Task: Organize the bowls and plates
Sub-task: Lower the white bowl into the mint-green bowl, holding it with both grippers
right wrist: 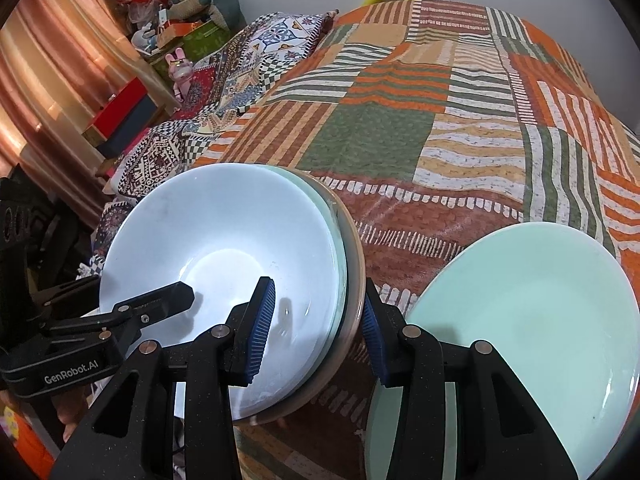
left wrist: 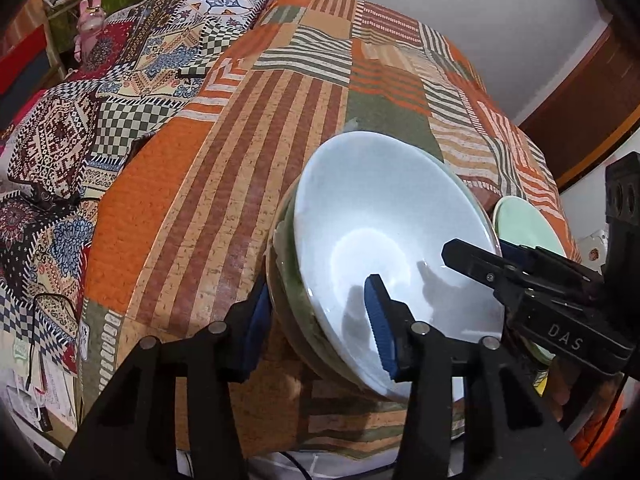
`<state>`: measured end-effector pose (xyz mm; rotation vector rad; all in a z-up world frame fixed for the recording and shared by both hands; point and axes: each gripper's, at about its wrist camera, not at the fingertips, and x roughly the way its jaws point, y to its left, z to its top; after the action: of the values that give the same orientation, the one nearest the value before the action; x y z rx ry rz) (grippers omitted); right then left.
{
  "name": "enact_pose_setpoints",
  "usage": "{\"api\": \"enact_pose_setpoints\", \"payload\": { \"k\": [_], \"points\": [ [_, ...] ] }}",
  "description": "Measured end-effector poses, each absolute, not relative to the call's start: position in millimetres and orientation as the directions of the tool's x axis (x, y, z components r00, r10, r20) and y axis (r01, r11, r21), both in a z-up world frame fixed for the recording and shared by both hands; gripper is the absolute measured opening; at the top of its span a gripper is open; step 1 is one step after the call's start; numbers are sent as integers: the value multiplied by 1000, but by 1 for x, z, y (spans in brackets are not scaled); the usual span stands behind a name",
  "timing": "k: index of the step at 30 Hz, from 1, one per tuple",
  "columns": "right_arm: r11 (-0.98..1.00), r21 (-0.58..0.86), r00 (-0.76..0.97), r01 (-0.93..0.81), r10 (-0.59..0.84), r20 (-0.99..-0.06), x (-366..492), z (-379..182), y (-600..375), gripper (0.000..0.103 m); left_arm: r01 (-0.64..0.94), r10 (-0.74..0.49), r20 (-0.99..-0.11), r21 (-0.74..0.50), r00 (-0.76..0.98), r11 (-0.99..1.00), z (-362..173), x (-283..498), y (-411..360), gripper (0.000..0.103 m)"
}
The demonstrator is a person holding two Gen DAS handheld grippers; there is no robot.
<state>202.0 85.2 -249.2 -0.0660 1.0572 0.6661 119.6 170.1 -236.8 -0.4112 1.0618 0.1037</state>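
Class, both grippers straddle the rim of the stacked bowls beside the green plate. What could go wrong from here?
1. The bowls sit near the table edge; a lopsided lift could tip them off.
2. The right gripper stands beside the green plate and might knock it.
3. The left gripper spans several rims; one bowl may slip.
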Motion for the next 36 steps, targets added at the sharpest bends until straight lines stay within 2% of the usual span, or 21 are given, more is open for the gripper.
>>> {"api": "enact_pose_setpoints", "payload": {
  "k": [18, 36],
  "points": [
    [809, 254, 334, -530, 475, -814, 193, -235, 84, 32, -339, -76, -868, -272, 492, 901, -224, 108, 171, 47],
    [813, 275, 434, -514, 523, -734, 180, -190, 53, 32, -270, -41, -800, -250, 599, 930, -160, 100, 142, 47]
  ]
}}
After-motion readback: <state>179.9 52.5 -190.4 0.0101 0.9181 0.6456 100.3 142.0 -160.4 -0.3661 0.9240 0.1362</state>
